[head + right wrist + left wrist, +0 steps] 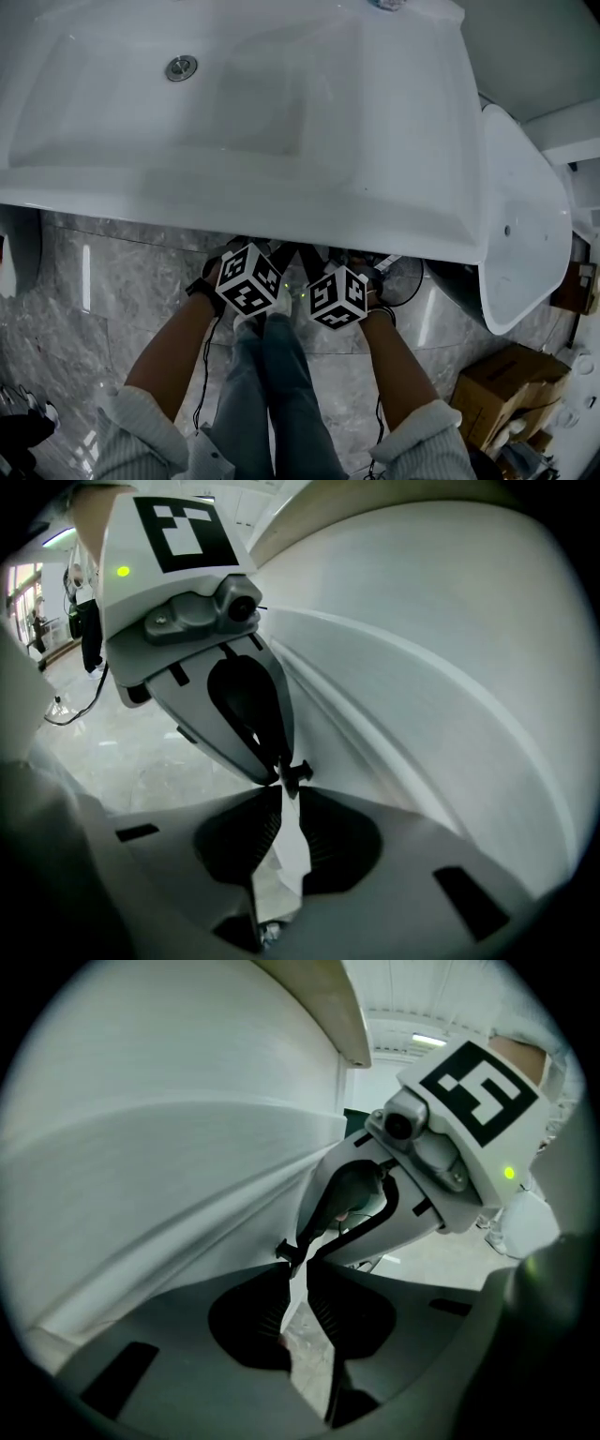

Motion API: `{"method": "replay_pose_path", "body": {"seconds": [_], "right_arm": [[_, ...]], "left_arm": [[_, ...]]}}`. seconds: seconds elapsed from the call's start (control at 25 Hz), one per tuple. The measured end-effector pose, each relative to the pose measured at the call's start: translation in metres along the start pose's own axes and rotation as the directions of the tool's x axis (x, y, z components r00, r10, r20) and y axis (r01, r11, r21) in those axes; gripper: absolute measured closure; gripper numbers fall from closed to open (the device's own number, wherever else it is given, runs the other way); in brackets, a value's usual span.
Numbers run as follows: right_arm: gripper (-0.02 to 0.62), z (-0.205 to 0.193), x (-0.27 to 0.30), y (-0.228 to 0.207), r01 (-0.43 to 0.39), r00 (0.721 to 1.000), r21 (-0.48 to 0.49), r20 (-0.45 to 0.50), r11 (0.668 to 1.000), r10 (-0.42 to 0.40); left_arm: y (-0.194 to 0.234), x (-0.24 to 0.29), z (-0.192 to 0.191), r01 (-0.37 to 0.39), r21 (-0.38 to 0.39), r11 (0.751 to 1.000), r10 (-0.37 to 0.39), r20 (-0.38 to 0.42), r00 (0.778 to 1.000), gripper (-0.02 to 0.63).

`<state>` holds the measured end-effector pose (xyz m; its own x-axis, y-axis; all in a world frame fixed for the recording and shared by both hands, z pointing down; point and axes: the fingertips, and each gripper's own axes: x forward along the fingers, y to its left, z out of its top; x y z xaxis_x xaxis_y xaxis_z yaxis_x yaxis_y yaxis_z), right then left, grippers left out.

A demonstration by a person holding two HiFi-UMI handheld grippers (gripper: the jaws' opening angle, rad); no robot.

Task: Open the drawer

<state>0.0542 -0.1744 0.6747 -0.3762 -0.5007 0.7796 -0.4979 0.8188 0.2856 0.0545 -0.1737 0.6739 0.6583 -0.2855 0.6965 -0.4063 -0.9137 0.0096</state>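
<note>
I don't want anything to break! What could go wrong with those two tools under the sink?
The left tool and right tool sit almost tip to tip, so they could knock each other. The sink hangs right over them, so lifting up might bang its rim. The white front looks smooth with no handle showing, so a grip may slip.

Blocked overhead by white basin (281, 220) across upper frame, front lip overhanging centre. Cramped beneath it: left gripper (302, 1262) and right gripper (286, 778) tip to tip (barely a gap). Hemmed at lower centre by legs (281, 394). Passable over marble floor (112, 281) at frame's centre left. Crowded at frame's right by white fixture (525, 206) and cardboard box (511, 384).
</note>
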Motion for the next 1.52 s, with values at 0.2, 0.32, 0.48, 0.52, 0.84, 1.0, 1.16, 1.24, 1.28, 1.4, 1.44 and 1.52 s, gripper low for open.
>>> {"method": "replay_pose_path", "body": {"seconds": [0.2, 0.32, 0.48, 0.52, 0.84, 1.0, 1.16, 1.24, 1.28, 1.4, 1.44, 1.52], "right_arm": [[0.538, -0.001, -0.0007, -0.0014, 0.074, 0.997, -0.124, -0.015, 0.99, -0.076], [0.541, -0.0004, -0.0002, -0.0009, 0.084, 0.996, -0.204, -0.02, 0.975, -0.09], [0.554, 0.0008, -0.0005, -0.0001, 0.045, 0.998, -0.228, -0.023, 0.973, -0.052], [0.557, 0.0009, -0.0007, 0.0007, 0.037, 0.999, -0.217, -0.024, 0.975, -0.044], [0.565, 0.0015, -0.0028, 0.0009, 0.022, 0.999, -0.145, -0.029, 0.989, -0.027], [0.565, 0.002, -0.0044, 0.0004, 0.018, 0.999, -0.129, -0.033, 0.991, -0.023], [0.566, 0.0026, -0.0055, 0.0007, 0.013, 0.999, -0.122, -0.04, 0.992, -0.018], [0.568, 0.0025, -0.0058, 0.001, 0.009, 0.999, -0.116, -0.042, 0.993, -0.014], [0.568, 0.0023, -0.0061, 0.001, 0.008, 0.999, -0.114, -0.044, 0.993, -0.013], [0.569, 0.0034, -0.0066, 0.0017, 0.007, 0.999, -0.108, -0.048, 0.994, -0.012], [0.569, 0.0036, -0.007, 0.0025, 0.007, 0.999, -0.107, -0.048, 0.994, -0.012], [0.569, 0.0027, -0.0081, 0.0052, 0.007, 0.999, -0.103, -0.05, 0.995, -0.012]], "left_arm": [[-0.0011, 0.0026, 0.0035, -0.048, 0.063, 0.997, 0.048, -0.006, 0.999, 0.554], [-0.0008, 0.0031, 0.0038, -0.069, 0.118, 0.991, 0.072, -0.016, 0.997, 0.557], [0.0002, 0.0031, 0.003, -0.059, 0.08, 0.995, 0.062, -0.035, 0.997, 0.557], [0.0, 0.0028, 0.0024, -0.052, 0.068, 0.996, 0.055, -0.037, 0.998, 0.557], [-0.0007, 0.0016, 0.0024, -0.048, 0.032, 0.998, 0.05, -0.052, 0.997, 0.56], [-0.0013, 0.0007, 0.0034, -0.043, 0.006, 0.999, 0.044, -0.058, 0.997, 0.56], [-0.0016, -0.0002, 0.0038, -0.045, 0.006, 0.999, 0.045, -0.063, 0.997, 0.561], [-0.0019, -0.0003, 0.0037, -0.047, 0.005, 0.999, 0.047, -0.067, 0.997, 0.561], [-0.0021, -0.0003, 0.0038, -0.048, 0.004, 0.999, 0.048, -0.069, 0.996, 0.561], [-0.0025, -0.0017, 0.0034, -0.049, 0.001, 0.999, 0.048, -0.073, 0.996, 0.563], [-0.0029, -0.0023, 0.003, -0.048, 0.0, 0.999, 0.048, -0.073, 0.996, 0.563], [-0.0056, -0.0031, 0.0017, -0.046, -0.001, 0.999, 0.046, -0.072, 0.996, 0.563]]}}
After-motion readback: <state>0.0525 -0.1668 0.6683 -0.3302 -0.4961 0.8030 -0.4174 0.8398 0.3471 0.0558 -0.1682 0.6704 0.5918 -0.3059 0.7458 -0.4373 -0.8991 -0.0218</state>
